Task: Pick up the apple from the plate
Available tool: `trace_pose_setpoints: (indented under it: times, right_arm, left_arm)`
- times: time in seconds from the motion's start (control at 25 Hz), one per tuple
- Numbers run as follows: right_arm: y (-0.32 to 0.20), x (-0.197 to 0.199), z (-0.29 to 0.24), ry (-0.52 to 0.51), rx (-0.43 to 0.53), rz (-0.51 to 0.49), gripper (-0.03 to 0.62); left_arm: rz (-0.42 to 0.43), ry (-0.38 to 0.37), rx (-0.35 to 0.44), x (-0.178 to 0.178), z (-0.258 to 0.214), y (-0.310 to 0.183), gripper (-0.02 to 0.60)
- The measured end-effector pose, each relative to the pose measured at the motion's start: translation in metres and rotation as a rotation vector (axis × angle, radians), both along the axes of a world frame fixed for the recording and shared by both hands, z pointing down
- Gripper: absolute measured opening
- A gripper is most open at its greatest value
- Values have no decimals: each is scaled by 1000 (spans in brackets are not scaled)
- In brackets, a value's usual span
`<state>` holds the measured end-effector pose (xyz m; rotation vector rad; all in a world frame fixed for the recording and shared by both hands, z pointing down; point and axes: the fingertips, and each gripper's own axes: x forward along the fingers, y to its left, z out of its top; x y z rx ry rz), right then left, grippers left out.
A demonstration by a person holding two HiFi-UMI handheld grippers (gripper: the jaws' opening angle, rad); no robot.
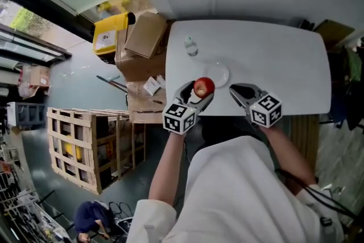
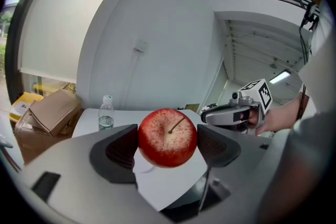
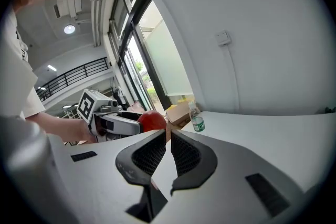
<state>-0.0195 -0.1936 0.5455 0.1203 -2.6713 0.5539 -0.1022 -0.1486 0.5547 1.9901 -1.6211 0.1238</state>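
Closest to the head camera is the person's white shirt (image 1: 239,190), with both forearms reaching out over the near edge of a white table (image 1: 284,60). I'm using the plate (image 1: 226,72) as my reference point. It's white on white, so it's kinda hard to spot.

The left gripper (image 1: 202,90) has the apple (image 1: 203,87) clamped between its two jaws, just off the plate's near-left edge. From the left gripper view you can see the dark pads pressed against the apple (image 2: 168,137) on both sides, with bare tabletop showing under it, so it looks lifted. How high, I honestly can't tell.

It's basically round, so there's not much of a long axis, but the stem-to-bottom line runs along the jaws. The stem (image 2: 177,123) end faces back toward the left gripper (image 2: 168,139) body, and the stem itself leans up and to the right in that view.

The right gripper (image 1: 234,90) sits just off the plate's near-right edge, a little apart from the apple. In its own view the right gripper (image 3: 168,136) has its jaws pulled nearly together, with only a thin slit and nothing in it.

A small water bottle (image 1: 191,47) stands upright beyond the plate and to its left. Further left of the plate, past the table edge, a few cardboard boxes (image 1: 145,34) are stacked on the floor.
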Motion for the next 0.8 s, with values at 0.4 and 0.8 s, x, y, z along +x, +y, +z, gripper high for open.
trace_pose_setpoints:
  times: [0.4,0.8]
  right_arm:
    - [19,28,-21,-21,70,123,50]
    - [22,62,-37,-47,105,156,49]
  left_arm:
    - [64,17,48,16,-25,40,354]
    - [103,17,73,47,-47,49,354]
